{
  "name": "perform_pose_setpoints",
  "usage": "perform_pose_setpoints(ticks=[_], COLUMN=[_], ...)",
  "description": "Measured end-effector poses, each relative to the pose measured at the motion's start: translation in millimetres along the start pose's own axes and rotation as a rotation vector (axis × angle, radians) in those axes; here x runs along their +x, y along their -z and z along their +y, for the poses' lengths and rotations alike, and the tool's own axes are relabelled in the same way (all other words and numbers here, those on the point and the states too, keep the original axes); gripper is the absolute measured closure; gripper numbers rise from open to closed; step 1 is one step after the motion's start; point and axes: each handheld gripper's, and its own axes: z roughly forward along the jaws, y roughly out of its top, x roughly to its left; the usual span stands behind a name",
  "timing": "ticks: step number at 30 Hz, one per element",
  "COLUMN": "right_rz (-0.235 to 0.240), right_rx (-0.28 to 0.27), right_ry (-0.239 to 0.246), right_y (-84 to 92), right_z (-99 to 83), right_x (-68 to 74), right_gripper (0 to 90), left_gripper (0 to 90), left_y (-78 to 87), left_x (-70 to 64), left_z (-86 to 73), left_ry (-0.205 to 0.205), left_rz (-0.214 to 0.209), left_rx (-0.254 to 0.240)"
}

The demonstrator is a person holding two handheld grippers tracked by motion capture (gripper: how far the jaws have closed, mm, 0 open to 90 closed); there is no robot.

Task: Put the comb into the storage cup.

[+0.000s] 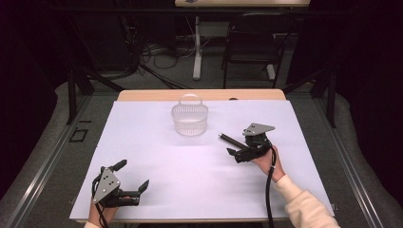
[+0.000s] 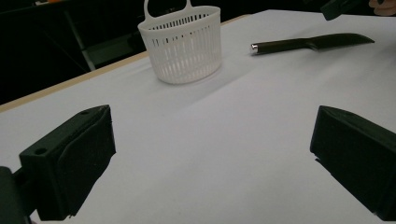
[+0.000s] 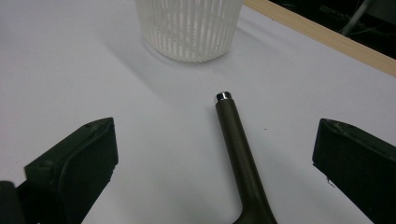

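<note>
**Me:** Right claw (image 1: 237, 153) first: its jaws are spread wide, one on each side of the dark utensil (image 3: 238, 154), and they hold nothing. From the right gripper view the handle runs up between the two jaws, its silver end cap pointing toward the basket (image 3: 189, 30). Neither jaw touches it.

**You:** And the other one?

**Me:** Left claw (image 1: 130, 176) sits at the near left of the table (image 1: 157, 156), jaws just as wide, empty, resting low over the white sheet. It is well apart from everything. From its own view I see the basket (image 2: 182, 44) ahead and the utensil (image 2: 310, 43) lying flat to the right of it.

**You:** Where exactly is the utensil?

**Me:** Flat on the table, right of the basket and a bit nearer to me, near it but not touching. In the high view its handle end (image 1: 228, 138) pokes out from under my right claw toward the basket (image 1: 190, 119).

**You:** So how far along are you?

**Me:** Barely started, I'd judge. The utensil isn't gripped or lifted. The basket stands upright at the far middle of the table, handle up, and looks empty as far as I can see through its slats. Left to do, by my reckoning: close on the handle, lift, carry it over the rim, and drop it in.
</note>
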Motion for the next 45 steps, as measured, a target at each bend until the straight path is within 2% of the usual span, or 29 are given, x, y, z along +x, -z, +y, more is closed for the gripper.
perform_pose_setpoints(ticks=[3, 12, 16, 21, 25, 28, 29, 30, 32, 34, 35, 39, 42, 45], right_rz=[-0.017, -0.023, -0.031, -0.051, -0.047, -0.053, -0.057, -0.055, -0.021, -0.010, -0.017, -0.034, -0.022, -0.036], right_rx=[0.000, 0.019, 0.040, 0.055, 0.049, 0.053, 0.057, 0.060, 0.063, 0.067, 0.073, 0.099, 0.107, 0.132], right_ry=[-0.004, -0.036, -0.030, -0.044, -0.047, -0.051, -0.053, -0.049, -0.038, -0.033, -0.029, -0.027, -0.019, 0.003], right_y=[-6.3, -21.4, -28.2, -35.5, -39.6, -43.4, -47.0, -49.4, -53.7, -56.3, -58.3, -67.7, -71.4, -76.7], right_z=[6.3, 13.7, 16.6, 21.7, 24.4, 27.1, 28.8, 29.7, 30.9, 31.6, 32.4, 34.4, 33.8, 33.5], right_x=[-3.4, -11.5, -14.1, -17.6, -19.6, -21.6, -23.2, -24.1, -24.5, -24.4, -23.9, -26.7, -27.2, -25.1], right_gripper=[0.0, 0.9, 3.3, 13.5, 17.0, 25.6, 35.3, 41.3, 59.6, 62.7, 69.9, 88.1, 90.0, 90.0], left_gripper=[0.0, 0.0, 0.0, 0.0, 0.0, 0.0, 0.0, 0.0, 0.0, 0.0, 0.0, 0.0, 0.0, 0.0], left_y=[-0.3, 0.1, -0.6, 1.0, 0.6, 0.5, 0.3, 0.0, 0.0, -0.3, -0.3, 0.4, 0.1, 0.2], left_x=[0.0, 0.8, 0.6, 1.1, 0.3, -0.4, -0.1, 0.1, 0.7, 0.7, 0.6, 0.3, 0.1, 0.2], left_z=[0.2, -0.2, 0.1, -0.3, 0.3, 0.7, 0.7, 0.6, 0.7, 0.9, 0.8, 0.8, 0.7, 0.6], left_ry=[0.001, 0.005, 0.001, 0.002, 0.005, -0.003, 0.000, 0.000, -0.002, -0.001, -0.001, 0.001, -0.001, -0.001], left_rz=[-0.002, -0.002, -0.009, -0.001, -0.004, -0.004, -0.006, -0.006, -0.009, -0.009, -0.011, -0.012, -0.009, -0.007], left_rx=[-0.001, -0.004, -0.004, -0.008, -0.009, -0.008, -0.009, -0.006, -0.008, -0.007, -0.006, -0.010, -0.002, 0.000])
